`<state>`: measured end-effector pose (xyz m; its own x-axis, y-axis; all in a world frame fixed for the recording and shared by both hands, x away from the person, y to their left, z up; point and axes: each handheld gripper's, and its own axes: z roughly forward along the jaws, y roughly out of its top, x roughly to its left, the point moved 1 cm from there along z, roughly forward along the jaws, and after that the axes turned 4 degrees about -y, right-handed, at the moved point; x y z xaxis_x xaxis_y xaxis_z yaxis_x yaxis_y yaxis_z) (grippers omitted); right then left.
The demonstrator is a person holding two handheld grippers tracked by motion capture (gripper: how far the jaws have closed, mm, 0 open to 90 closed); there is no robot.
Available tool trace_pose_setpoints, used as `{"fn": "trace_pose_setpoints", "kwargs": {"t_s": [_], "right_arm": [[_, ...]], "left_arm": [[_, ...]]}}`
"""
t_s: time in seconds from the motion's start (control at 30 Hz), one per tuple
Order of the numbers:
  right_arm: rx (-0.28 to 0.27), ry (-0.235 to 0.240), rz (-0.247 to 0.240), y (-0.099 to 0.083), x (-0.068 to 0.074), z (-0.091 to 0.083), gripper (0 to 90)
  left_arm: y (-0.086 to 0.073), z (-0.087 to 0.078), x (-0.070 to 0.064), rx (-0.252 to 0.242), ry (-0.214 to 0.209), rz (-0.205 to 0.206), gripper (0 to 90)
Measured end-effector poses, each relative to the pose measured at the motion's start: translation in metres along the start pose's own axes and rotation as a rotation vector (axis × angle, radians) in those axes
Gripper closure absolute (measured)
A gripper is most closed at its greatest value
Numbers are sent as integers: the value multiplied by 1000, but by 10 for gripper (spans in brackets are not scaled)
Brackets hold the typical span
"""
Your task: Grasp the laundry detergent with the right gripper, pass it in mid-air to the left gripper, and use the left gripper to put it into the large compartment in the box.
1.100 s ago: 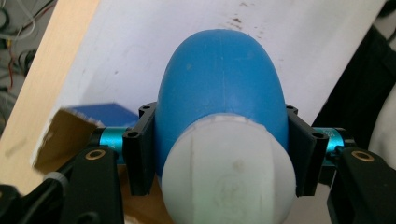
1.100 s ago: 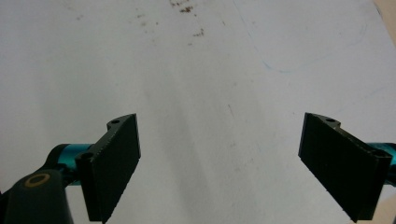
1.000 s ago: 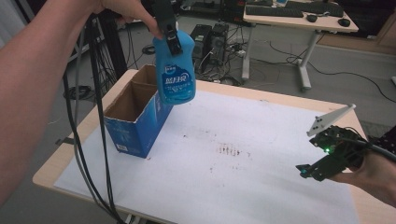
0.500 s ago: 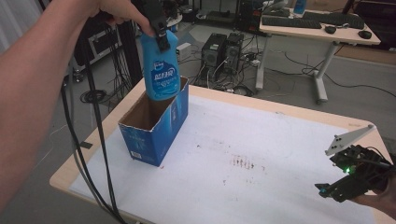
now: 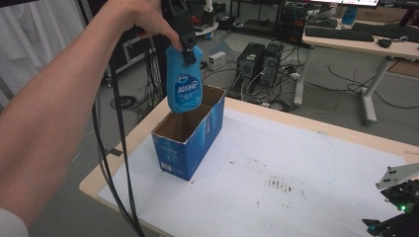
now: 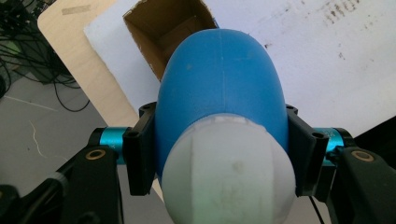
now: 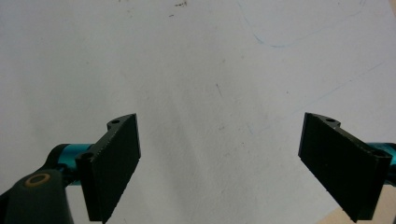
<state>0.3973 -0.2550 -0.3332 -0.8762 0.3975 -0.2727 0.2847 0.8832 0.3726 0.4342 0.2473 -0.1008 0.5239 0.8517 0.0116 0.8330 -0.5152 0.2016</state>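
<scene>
Left gripper is clamped on the neck of a blue plastic bottle with a white cap and a printed label, just below that cap; in the left gripper view both black jaws press flat against the bottle's blue shoulders. Bottle hangs upright in the air, base directly above the open top of a blue printed cardboard box with a plain brown inside, base at about rim level; contact with the box cannot be told. The box stands upright near the left edge of the table, top flaps open. Right gripper sits low at the near right corner of the table; its jaws stand wide apart with nothing between them, over bare white surface, as the right gripper view shows. Surface: a light wooden tabletop covered by a white sheet that leaves a wood margin at the far and left edges. The sheet carries a patch of small dark brown specks right of the box, plus faint blue pen lines in the right gripper view. Room: grey floor with tangled black cables, two dark computer towers behind the table, a second desk with a black keyboard at far right.
</scene>
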Motion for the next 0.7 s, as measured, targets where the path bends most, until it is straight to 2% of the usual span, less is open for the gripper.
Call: {"fn": "trace_pose_setpoints", "kwargs": {"t_s": [0.1,0.23,0.27,0.4,0.6,0.7], "right_arm": [[0,-4,0,-1,0,0,123],[-6,-6,2,-1,0,-1,123],[-5,-6,1,-1,0,-1,124],[-2,-9,-9,0,3,-1,124],[9,-13,-28,1,6,3,124],[9,-14,-32,1,7,5,124]], "left_arm": [[-2,7,0,-2,-15,-3,383],[-3,14,-2,7,-19,24,383],[-4,20,-4,18,-17,45,383],[-8,31,-5,25,-17,78,383],[-14,49,-5,26,-31,99,383],[-17,60,-5,27,-46,123,383]]}}
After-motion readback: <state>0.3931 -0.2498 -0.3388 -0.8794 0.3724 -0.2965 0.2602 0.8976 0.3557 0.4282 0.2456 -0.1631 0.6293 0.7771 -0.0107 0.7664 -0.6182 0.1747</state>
